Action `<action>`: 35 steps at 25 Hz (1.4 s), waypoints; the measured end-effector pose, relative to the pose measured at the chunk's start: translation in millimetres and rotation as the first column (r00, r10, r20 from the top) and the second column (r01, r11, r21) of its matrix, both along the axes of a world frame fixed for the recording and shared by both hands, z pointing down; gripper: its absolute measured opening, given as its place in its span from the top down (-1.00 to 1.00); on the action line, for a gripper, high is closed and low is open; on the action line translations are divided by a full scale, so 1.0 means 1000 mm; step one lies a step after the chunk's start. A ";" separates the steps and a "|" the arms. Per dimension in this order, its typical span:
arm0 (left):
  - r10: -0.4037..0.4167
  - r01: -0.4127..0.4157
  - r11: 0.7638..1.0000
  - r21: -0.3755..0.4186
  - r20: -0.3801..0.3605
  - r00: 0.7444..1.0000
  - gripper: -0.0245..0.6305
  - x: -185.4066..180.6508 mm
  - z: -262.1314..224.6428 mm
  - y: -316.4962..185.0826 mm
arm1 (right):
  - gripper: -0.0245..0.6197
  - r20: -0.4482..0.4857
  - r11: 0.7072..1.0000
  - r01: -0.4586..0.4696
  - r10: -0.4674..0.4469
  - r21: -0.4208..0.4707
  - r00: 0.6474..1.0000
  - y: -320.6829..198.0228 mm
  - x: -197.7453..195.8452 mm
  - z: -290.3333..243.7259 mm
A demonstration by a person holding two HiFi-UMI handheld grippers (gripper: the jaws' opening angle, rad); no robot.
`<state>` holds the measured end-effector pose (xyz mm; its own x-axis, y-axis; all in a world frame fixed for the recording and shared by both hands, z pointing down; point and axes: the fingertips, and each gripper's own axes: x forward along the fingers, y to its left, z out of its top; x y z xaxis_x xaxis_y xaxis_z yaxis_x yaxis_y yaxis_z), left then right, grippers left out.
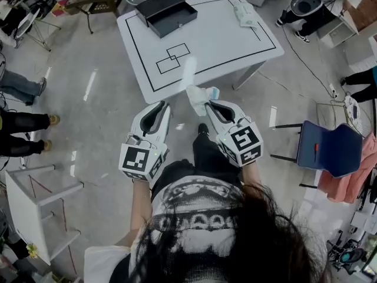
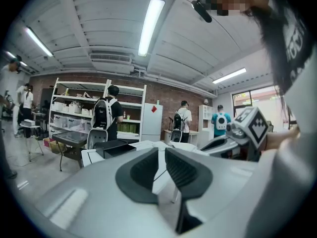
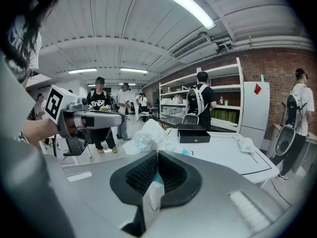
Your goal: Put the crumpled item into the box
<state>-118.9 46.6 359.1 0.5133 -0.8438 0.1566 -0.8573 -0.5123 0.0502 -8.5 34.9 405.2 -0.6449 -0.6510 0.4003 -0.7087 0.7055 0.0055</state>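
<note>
A crumpled white and blue wrapper (image 1: 199,95) sticks out of my right gripper (image 1: 207,104), which is shut on it in the air just short of the white table's (image 1: 235,46) near edge. In the right gripper view the wrapper (image 3: 146,137) bulges past the right gripper (image 3: 156,155). The open black box (image 1: 168,10) stands at the table's far left; it also shows as the box (image 3: 194,133) and the box (image 2: 116,148). My left gripper (image 1: 160,107) hangs beside the right one, shut and empty, and shows as the left gripper (image 2: 162,152).
Another crumpled white item (image 1: 244,13) lies at the table's far right corner. A blue chair (image 1: 330,149) stands to my right and a white shelf unit (image 1: 41,211) to my left. People stand (image 1: 17,125) around the room.
</note>
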 end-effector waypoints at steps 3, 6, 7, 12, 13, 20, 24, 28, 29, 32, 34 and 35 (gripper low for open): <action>-0.037 0.037 0.999 -0.001 0.000 0.999 0.93 0.005 -0.002 -0.031 | 0.89 -0.001 0.999 0.035 -0.035 -0.004 0.999 -0.032 0.006 0.000; -0.059 0.059 0.998 -0.001 0.000 0.998 0.93 0.015 -0.005 -0.062 | 0.89 0.000 0.998 0.059 -0.059 -0.012 0.998 -0.063 0.015 -0.002; -0.066 0.066 0.998 -0.002 0.002 0.998 0.93 0.019 -0.006 -0.072 | 0.89 0.001 0.998 0.067 -0.067 -0.015 0.998 -0.074 0.019 -0.002; -0.093 0.094 0.996 -0.011 0.015 0.996 0.93 0.037 -0.005 -0.115 | 0.89 0.005 0.994 0.108 -0.108 -0.022 0.994 -0.124 0.032 0.002; -0.100 0.100 0.995 -0.012 0.020 0.995 0.93 0.039 -0.005 -0.123 | 0.89 0.008 0.993 0.117 -0.117 -0.020 0.993 -0.133 0.034 0.001; -0.140 0.140 0.990 0.000 0.040 0.989 0.93 0.057 -0.008 -0.168 | 0.89 0.025 0.987 0.161 -0.161 -0.007 0.987 -0.185 0.046 0.001; -0.157 0.157 0.988 0.005 0.047 0.987 0.93 0.067 -0.009 -0.185 | 0.89 0.031 0.984 0.180 -0.180 0.001 0.983 -0.205 0.055 0.001; -0.177 0.177 0.984 0.007 0.052 0.983 0.93 0.071 -0.008 -0.193 | 0.89 0.031 0.980 0.199 -0.199 0.003 0.979 -0.218 0.058 0.003; -0.181 0.181 0.983 0.005 0.054 0.982 0.93 0.072 -0.008 -0.195 | 0.89 0.031 0.979 0.203 -0.203 0.003 0.979 -0.221 0.058 0.004; -0.190 0.190 0.982 -0.001 0.062 0.980 0.93 0.073 -0.005 -0.198 | 0.89 0.031 0.978 0.210 -0.210 0.001 0.977 -0.229 0.060 0.008; -0.194 0.195 0.981 -0.005 0.071 0.978 0.93 0.073 -0.003 -0.199 | 0.89 0.032 0.977 0.212 -0.211 -0.002 0.977 -0.234 0.060 0.011; -0.196 0.197 0.980 -0.007 0.075 0.978 0.93 0.073 -0.003 -0.199 | 0.89 0.034 0.977 0.212 -0.212 -0.005 0.977 -0.236 0.060 0.012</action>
